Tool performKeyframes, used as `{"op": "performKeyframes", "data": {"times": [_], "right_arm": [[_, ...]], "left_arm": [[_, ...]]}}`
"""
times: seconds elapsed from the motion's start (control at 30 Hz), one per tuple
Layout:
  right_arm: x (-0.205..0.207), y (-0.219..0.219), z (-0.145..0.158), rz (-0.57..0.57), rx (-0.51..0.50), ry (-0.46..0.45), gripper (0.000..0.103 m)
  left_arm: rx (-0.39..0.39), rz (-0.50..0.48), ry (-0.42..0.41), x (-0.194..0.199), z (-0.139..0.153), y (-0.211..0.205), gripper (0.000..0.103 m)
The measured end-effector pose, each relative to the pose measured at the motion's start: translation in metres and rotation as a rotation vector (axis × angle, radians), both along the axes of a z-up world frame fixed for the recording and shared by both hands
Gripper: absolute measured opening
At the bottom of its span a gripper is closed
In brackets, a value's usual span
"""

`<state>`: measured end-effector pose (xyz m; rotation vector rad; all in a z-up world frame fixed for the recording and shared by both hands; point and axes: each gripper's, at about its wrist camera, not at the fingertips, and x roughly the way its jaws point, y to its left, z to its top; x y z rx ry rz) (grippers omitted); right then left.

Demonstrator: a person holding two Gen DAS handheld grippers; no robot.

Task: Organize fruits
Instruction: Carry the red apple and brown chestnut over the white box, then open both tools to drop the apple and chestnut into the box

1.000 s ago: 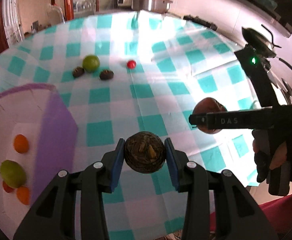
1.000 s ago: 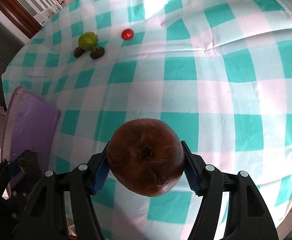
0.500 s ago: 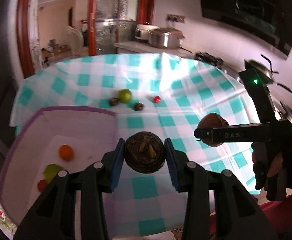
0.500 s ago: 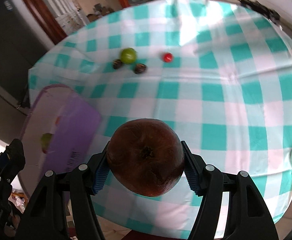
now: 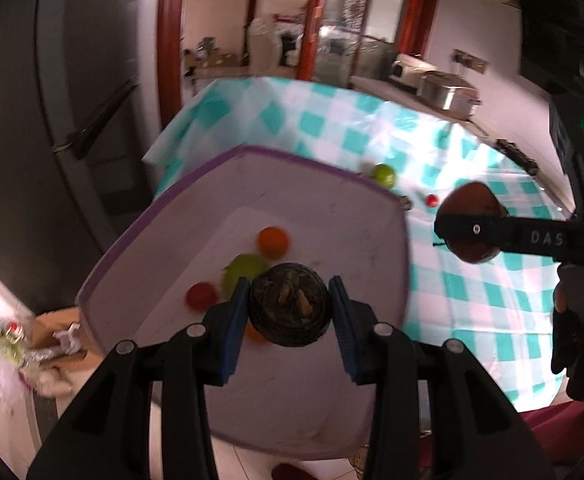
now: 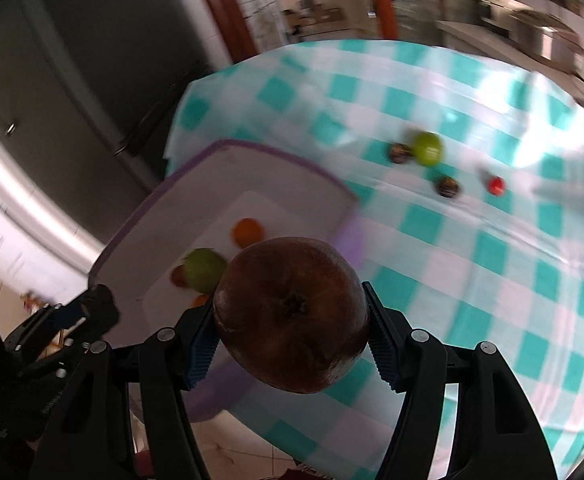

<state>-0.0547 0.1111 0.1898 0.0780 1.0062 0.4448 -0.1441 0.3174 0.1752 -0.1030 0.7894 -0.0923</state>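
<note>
Both grippers have swung over the purple-rimmed bin (image 5: 388, 200), left gripper (image 5: 289, 307) jaws clamped on dark wrinkled fruit (image 5: 290, 304), right gripper (image 6: 290, 322) jaws on brown fruit (image 6: 292, 312)

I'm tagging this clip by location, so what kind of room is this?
Most likely a home kitchen or dining area. A table under a teal checked tablecloth holds loose fruit beside a purple-rimmed bin, a steel cooking pot sits on a counter behind, and a dark fridge-like appliance stands nearby.

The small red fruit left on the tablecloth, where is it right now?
In the right wrist view the small red fruit lies at the right on the checked tablecloth, just right of a dark fruit and below-right of the green fruit.
</note>
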Motion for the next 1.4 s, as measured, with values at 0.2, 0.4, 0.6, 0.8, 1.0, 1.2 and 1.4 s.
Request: {"op": "performKeyframes", "data": {"times": [0.2,0.4,0.6,0.8,1.0,1.2,1.4], "right_arm": [[0.022,0.043,-0.009,0.111,-0.020,0.020,0.064],[0.046,0.073,-0.026,0.209,-0.101,0.051,0.064],[0.070,0.099,-0.069,0.311,-0.275,0.164,0.064],[0.078,0.116,-0.098,0.432,-0.378,0.217,0.064],[0.078,0.122,-0.116,0.499,-0.459,0.226,0.064],[0.079,0.125,-0.126,0.524,-0.497,0.263,0.064],[0.084,0.125,-0.130,0.502,-0.491,0.311,0.064]], "left_arm": [[0.014,0.074,0.063,0.011,-0.015,0.021,0.040],[0.001,0.137,0.163,0.035,-0.040,0.030,0.040],[0.017,0.185,0.298,0.061,-0.071,0.034,0.040],[0.081,0.221,0.422,0.078,-0.095,0.036,0.041],[0.147,0.239,0.504,0.084,-0.105,0.034,0.041],[0.193,0.239,0.569,0.086,-0.111,0.031,0.042],[0.196,0.241,0.575,0.088,-0.109,0.031,0.065]]}}
